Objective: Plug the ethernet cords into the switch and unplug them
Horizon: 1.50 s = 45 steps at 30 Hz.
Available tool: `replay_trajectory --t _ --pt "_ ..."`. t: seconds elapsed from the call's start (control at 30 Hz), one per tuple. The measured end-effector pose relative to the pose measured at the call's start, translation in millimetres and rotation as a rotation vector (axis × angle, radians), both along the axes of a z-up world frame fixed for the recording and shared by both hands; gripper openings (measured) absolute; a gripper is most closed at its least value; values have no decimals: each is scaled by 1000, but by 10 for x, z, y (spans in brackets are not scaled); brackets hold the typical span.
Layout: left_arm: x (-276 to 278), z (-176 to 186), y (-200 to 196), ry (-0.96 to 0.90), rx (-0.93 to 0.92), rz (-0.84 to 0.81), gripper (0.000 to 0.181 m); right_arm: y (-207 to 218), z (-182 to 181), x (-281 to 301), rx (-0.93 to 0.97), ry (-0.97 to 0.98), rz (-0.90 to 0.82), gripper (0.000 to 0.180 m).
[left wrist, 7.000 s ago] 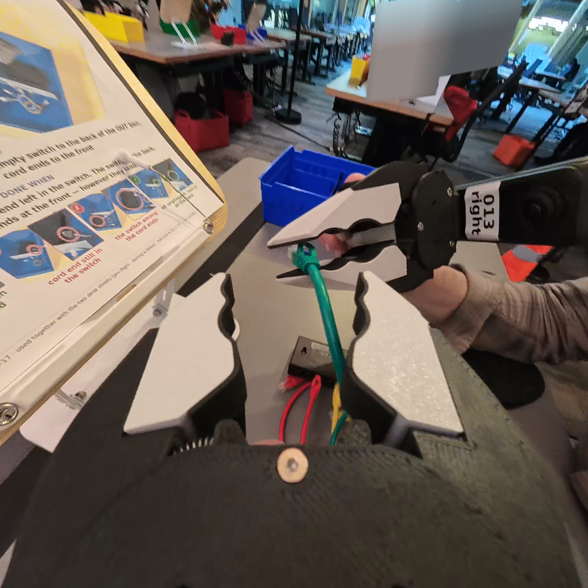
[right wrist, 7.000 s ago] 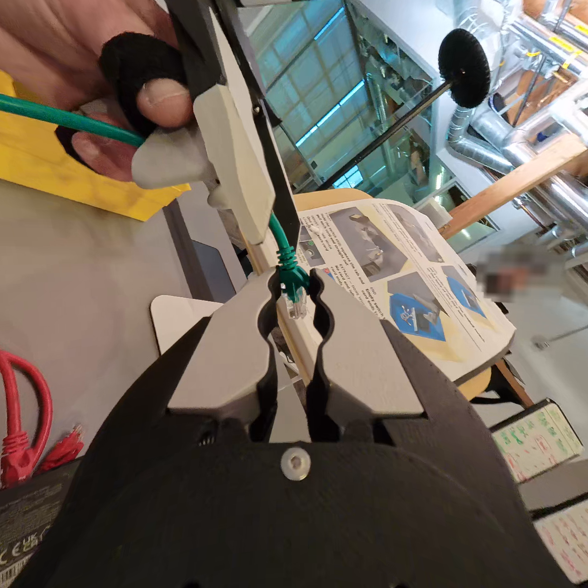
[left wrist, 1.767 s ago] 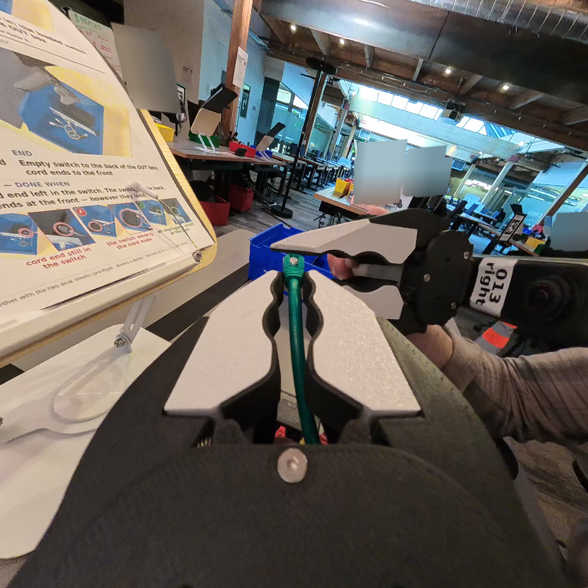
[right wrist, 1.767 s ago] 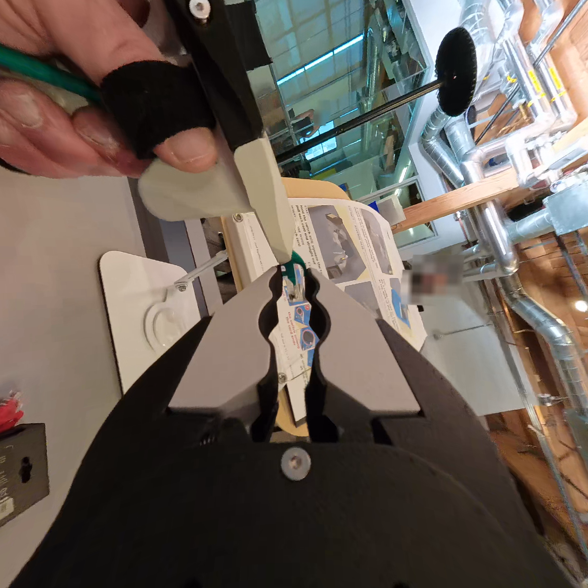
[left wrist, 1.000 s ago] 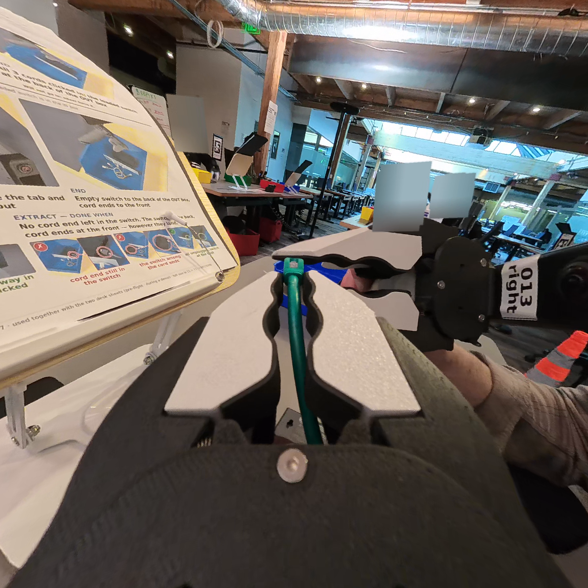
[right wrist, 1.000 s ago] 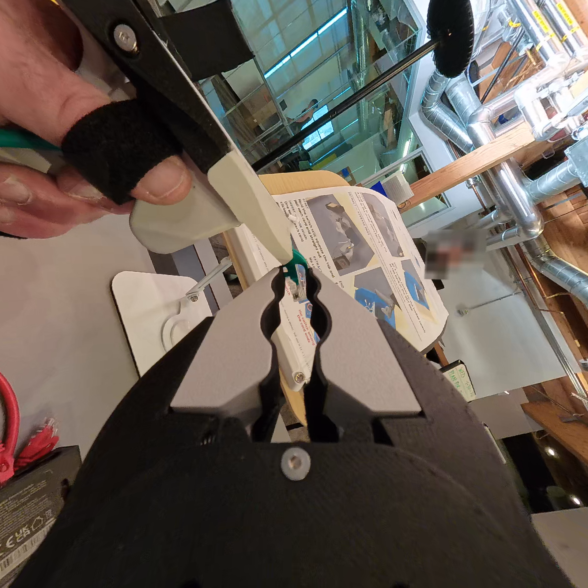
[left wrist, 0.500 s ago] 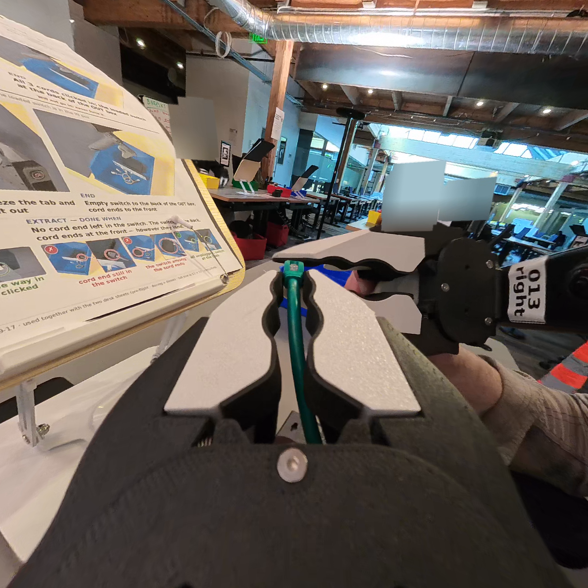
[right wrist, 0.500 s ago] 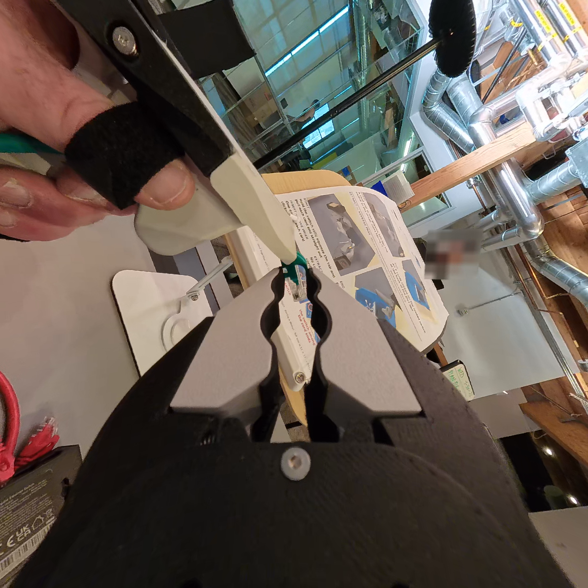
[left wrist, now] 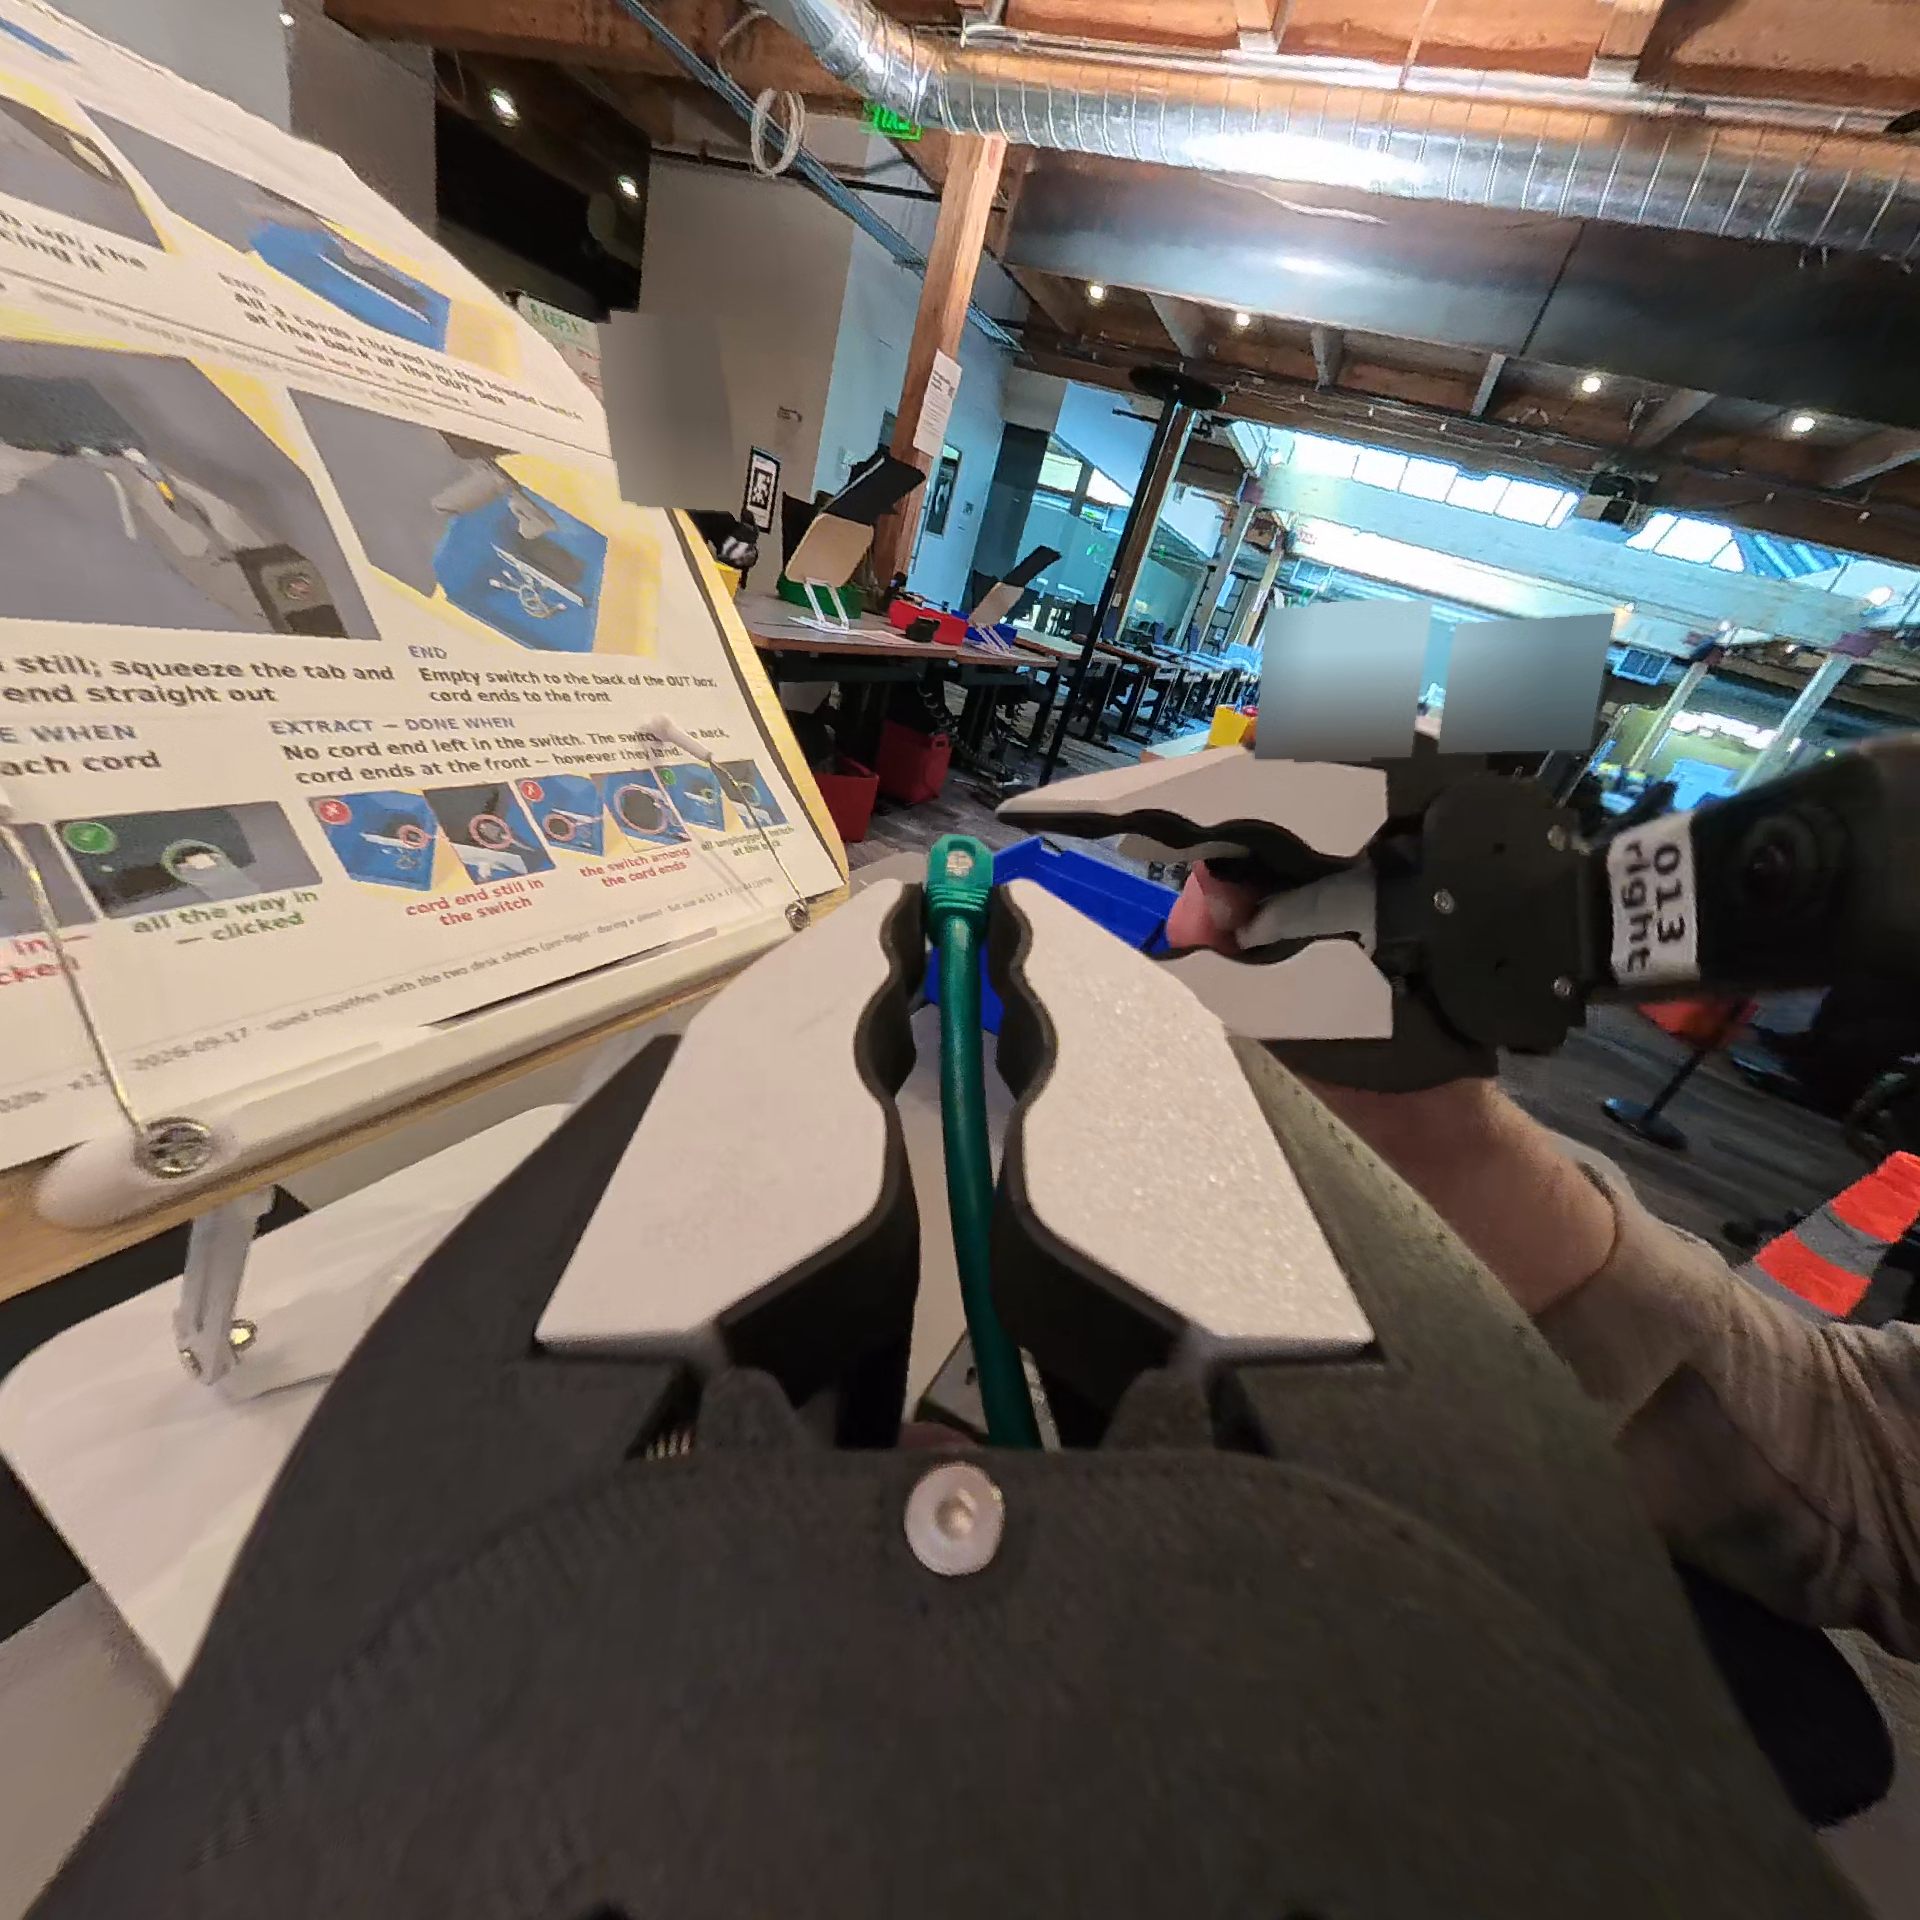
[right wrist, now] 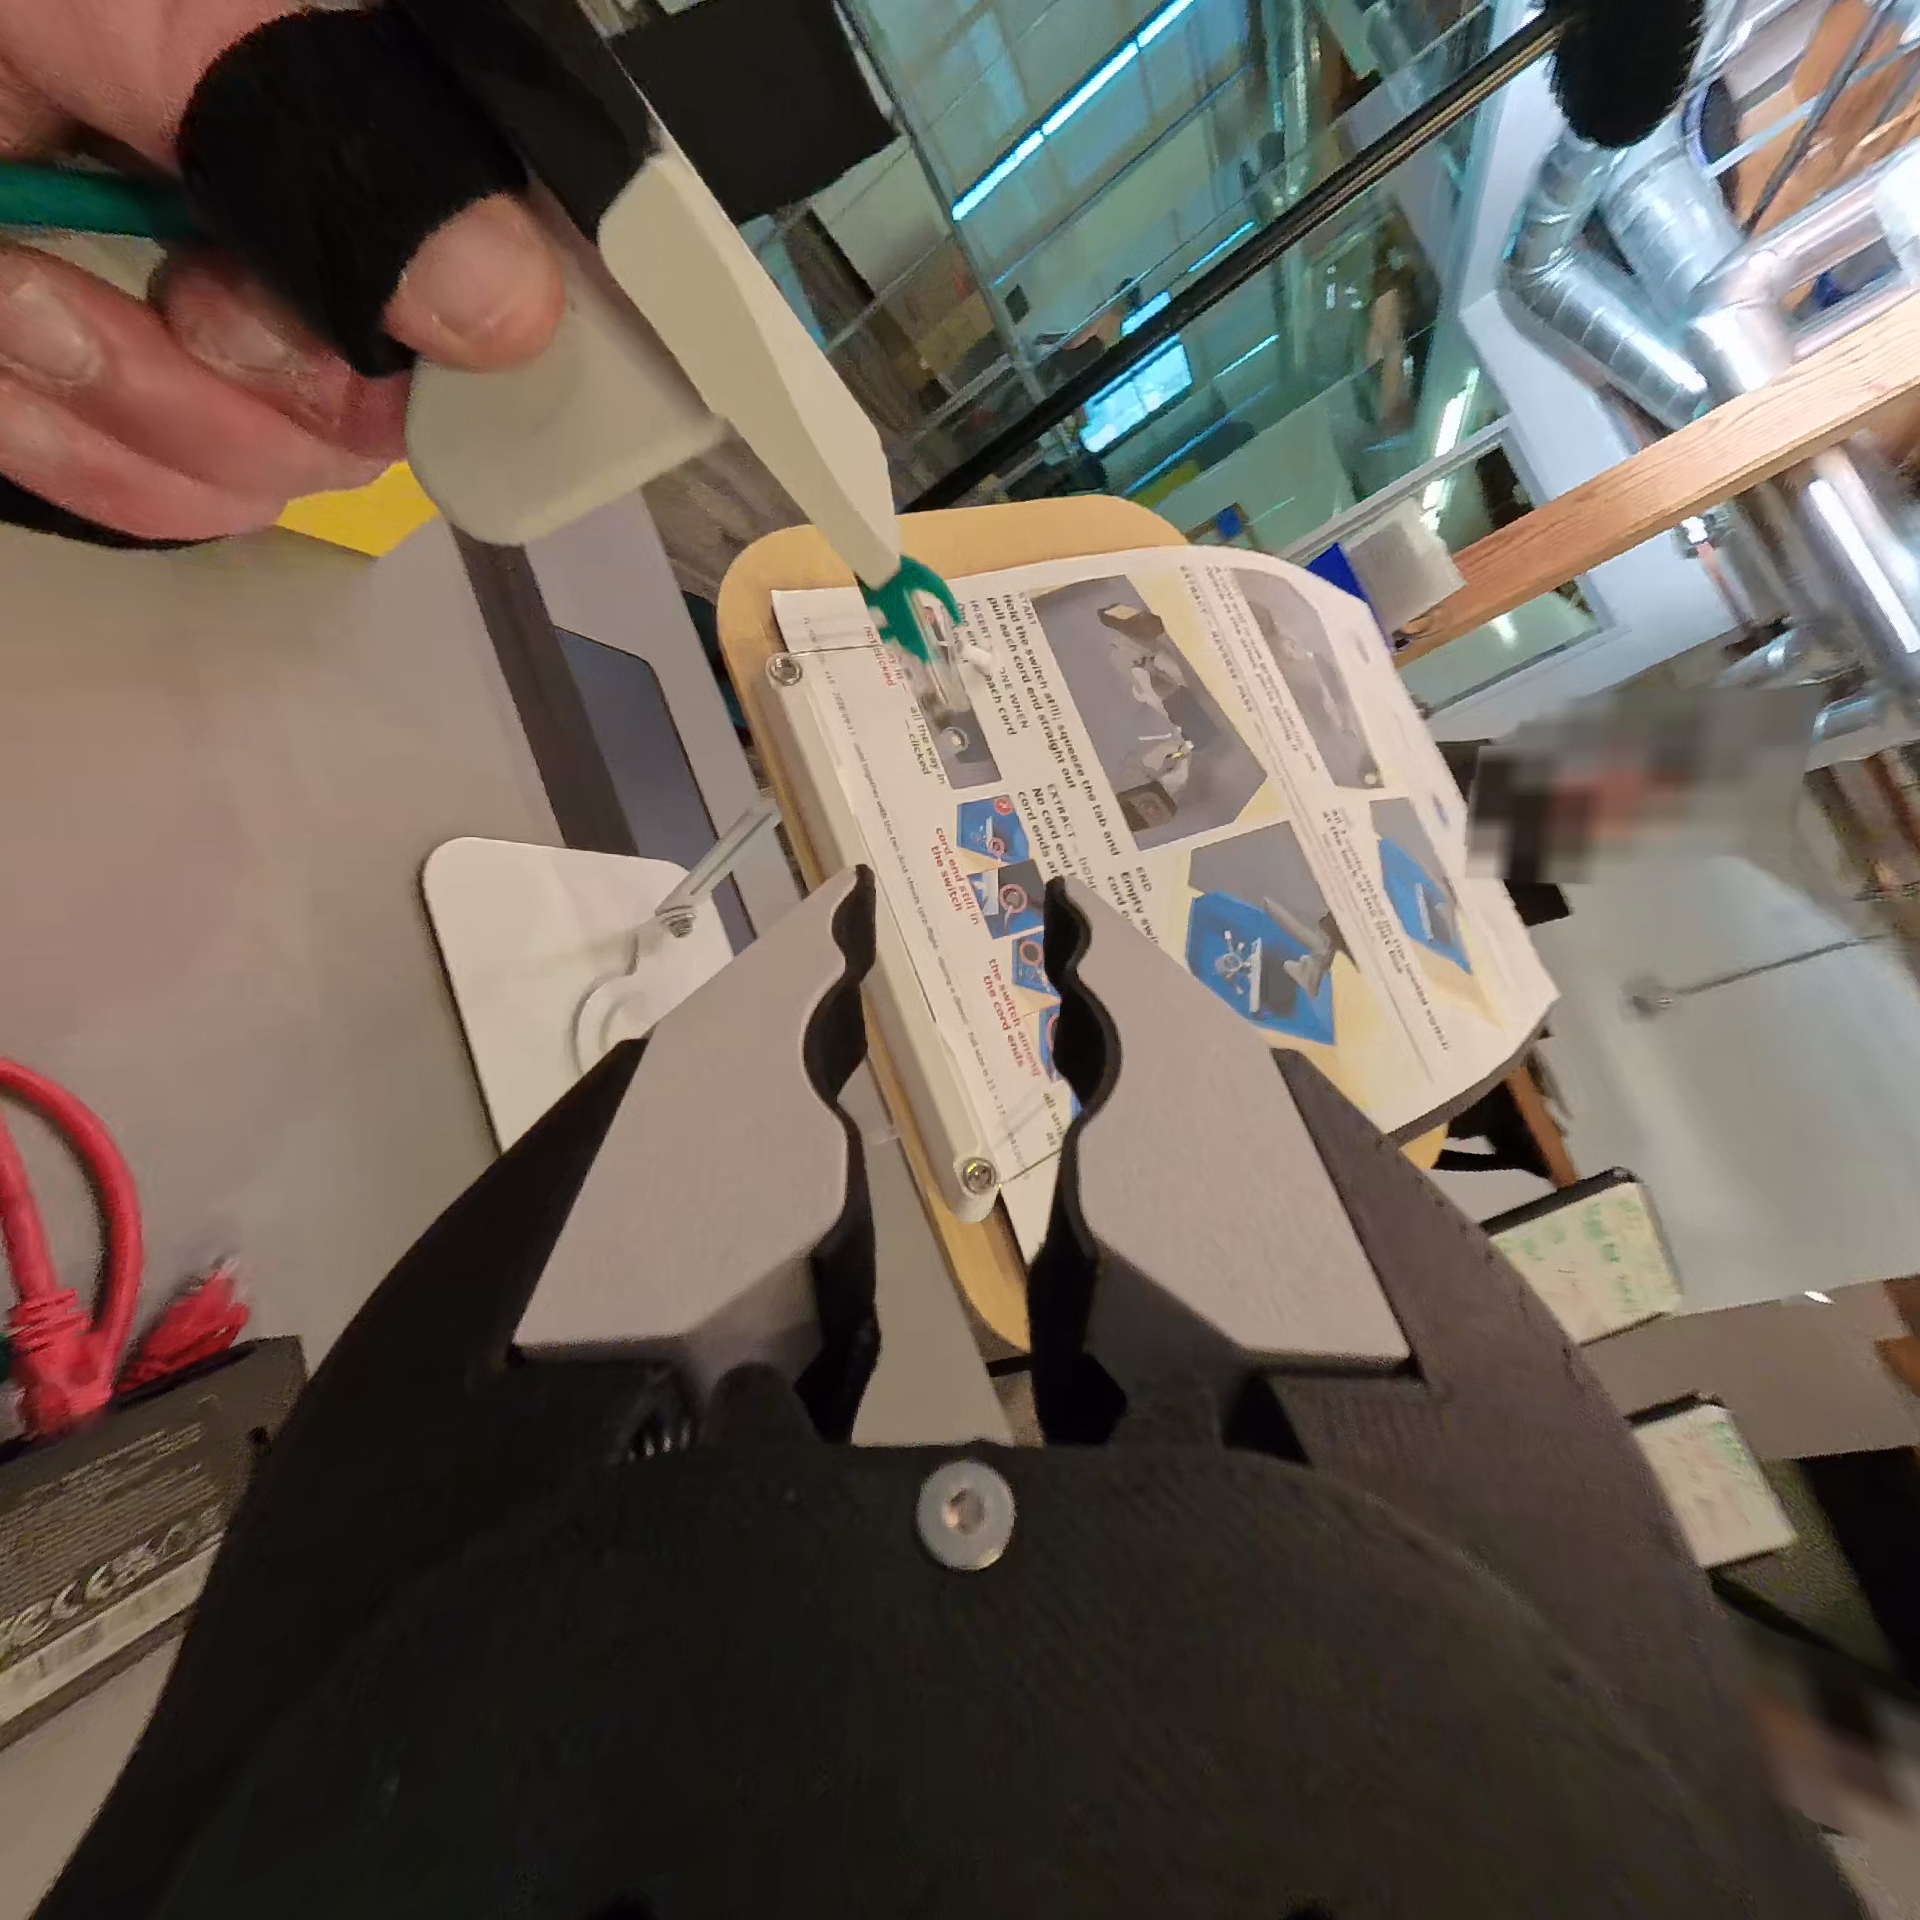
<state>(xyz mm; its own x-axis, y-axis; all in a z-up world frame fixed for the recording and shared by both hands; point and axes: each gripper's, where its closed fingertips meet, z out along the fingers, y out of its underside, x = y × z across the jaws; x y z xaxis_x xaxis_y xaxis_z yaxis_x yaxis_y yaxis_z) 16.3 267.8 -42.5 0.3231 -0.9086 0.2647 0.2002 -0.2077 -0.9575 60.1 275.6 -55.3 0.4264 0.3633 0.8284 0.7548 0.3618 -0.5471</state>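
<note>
Our left gripper (left wrist: pixel 956 914) jaws are pinching the thin green ethernet cord (left wrist: pixel 961 1081), mid-frame. Our right gripper (right wrist: pixel 951 909) jaws are empty, apart. The flat black switch (right wrist: pixel 99 1486), lower left, is where we should aim the plug straight.

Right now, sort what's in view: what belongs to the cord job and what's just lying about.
Job:
- green ethernet cord, clamped in left gripper
- right gripper, open
- red cords
- black switch

Lying about:
- instruction board
- blue bin
- orange cone
</note>
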Motion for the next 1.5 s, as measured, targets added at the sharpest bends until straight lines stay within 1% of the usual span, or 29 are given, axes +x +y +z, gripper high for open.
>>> replay_trajectory --t 0.1,0.13,0.2,0.27,0.3,0.37,0.4,0.5,0.57,0.67,0.8,0.93,1.07,1.2,1.27,1.33,1.5 --pt "-92 64 18 9 10 -5 12 -18 -38 98 -128 -3 30 34" --pt "-111 79 9 16 8 -23 12 -23 -49 136 -169 -11 38 39" --pt "-175 121 21 30 31 -5 12 -56 -100 202 -278 -21 60 55" --pt "-203 159 -12 46 44 -23 12 -106 -225 285 -387 -46 59 80" --pt "-225 183 -19 45 51 -22 12 -159 -360 330 -454 -87 62 86" --pt "-249 196 -36 63 56 -35 12 -304 -702 427 -621 -151 62 107" --pt "-265 213 -45 59 56 -45 12 -420 -893 447 -718 -175 82 110" --pt "-304 224 -43 73 64 -42 12 -687 -1397 464 -915 -214 138 114" --pt "-318 236 -47 72 64 -42 12 -795 -1675 434 -1012 -211 169 109" --pt "-303 232 -71 81 68 -52 12 -848 -2015 389 -1100 -220 175 107" --pt "-278 219 -89 92 74 -60 12 -798 -2311 406 -1143 -251 162 105" --pt "-279 214 -84 89 69 -66 12 -740 -2407 467 -1156 -214 201 108" --pt "-246 188 -90 91 65 -76 12 -735 -2499 427 -1174 -115 299 115" --pt "-215 167 -99 98 68 -82 12 -744 -2516 358 -1168 -15 394 116" --pt "-200 156 -102 101 68 -85 12 -729 -2503 357 -1164 17 420 113" --pt "-180 139 -104 104 67 -89 12 -739 -2495 355 -1150 9 445 98" --pt "-134 86 -100 117 63 -96 12 -740 -2494 351 -1139 11 451 98"
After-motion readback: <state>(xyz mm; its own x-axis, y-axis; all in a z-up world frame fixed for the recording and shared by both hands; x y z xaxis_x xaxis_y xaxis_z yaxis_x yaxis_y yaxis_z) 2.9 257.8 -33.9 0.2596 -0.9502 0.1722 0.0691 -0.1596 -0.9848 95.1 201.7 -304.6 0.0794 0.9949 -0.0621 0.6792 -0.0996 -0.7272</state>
